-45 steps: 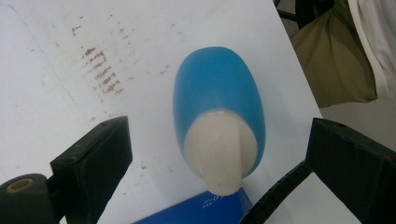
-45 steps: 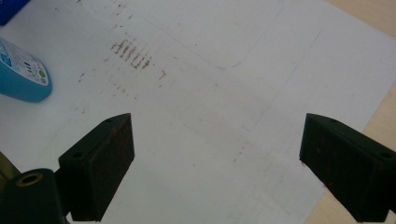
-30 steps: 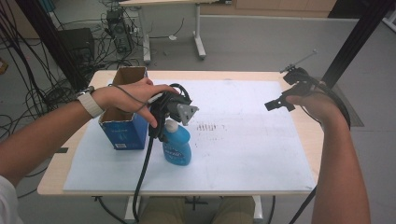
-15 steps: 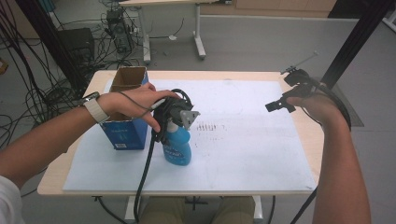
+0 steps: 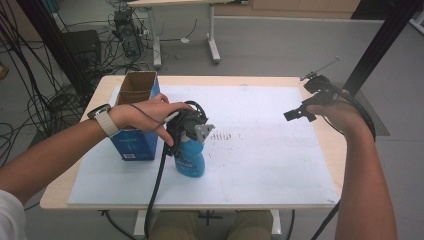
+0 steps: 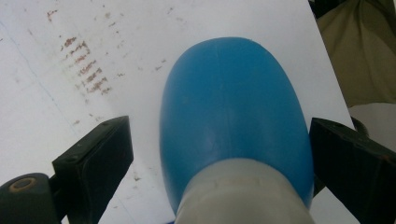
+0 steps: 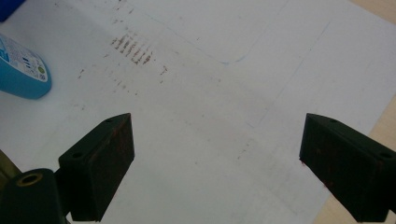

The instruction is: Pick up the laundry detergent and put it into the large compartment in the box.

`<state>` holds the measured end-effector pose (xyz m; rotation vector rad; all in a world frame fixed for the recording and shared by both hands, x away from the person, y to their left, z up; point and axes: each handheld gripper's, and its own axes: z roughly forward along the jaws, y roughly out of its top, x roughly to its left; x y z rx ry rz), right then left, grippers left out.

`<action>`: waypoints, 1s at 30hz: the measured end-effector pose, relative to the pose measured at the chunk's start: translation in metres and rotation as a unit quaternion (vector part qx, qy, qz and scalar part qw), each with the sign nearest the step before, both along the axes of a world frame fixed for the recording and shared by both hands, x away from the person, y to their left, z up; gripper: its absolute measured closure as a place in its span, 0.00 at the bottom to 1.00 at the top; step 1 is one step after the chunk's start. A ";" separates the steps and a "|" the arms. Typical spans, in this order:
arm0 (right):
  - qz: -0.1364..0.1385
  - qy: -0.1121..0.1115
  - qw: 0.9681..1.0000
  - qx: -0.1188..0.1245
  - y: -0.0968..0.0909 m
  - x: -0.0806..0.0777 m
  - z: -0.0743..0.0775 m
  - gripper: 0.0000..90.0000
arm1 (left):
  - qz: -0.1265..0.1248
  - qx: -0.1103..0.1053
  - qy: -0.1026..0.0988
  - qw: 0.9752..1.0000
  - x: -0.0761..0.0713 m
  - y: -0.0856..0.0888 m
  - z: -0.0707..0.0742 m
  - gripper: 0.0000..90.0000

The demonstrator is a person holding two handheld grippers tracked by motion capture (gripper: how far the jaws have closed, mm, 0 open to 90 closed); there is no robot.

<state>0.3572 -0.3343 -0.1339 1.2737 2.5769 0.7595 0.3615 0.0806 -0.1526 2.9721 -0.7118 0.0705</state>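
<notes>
Our left gripper (image 6: 219, 154) hangs over the bottle (image 6: 233, 116) from above, jaws spread wide with a gap on either side of the blue body, so nothing is gripped yet. In the high view the left gripper (image 5: 189, 131) sits right at the bottle's (image 5: 191, 159) top, at the near left of the white sheet (image 5: 260, 165), just right of the open box (image 5: 135, 142). We judge the bottle to be smooth, rounded plastic, likely slippery and a little springy under pressure, its weight depending on fill, which we cannot tell. The pale neck (image 6: 245, 193) looks narrower and stiffer, so we would take hold there or just below the shoulder, squarely, to stop it tipping. Our right gripper (image 7: 215, 163) is also wide and empty, held at the far right (image 5: 305, 107), well apart from the bottle.
</notes>
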 end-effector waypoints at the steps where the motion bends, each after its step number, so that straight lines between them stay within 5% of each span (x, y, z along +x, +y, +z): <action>1: 0.000 -0.001 1.000 0.002 0.000 0.000 0.000 0.11 | -0.003 0.002 -0.001 1.000 0.000 -0.001 -0.001 0.10; 22: -0.002 -0.002 1.000 0.005 -0.003 -0.004 -0.001 0.11 | -0.012 0.012 -0.013 1.000 -0.004 -0.007 -0.007 0.26; 30: -0.004 -0.004 1.000 0.006 -0.005 -0.005 0.000 0.12 | -0.005 0.013 0.001 1.000 0.001 -0.007 -0.007 0.32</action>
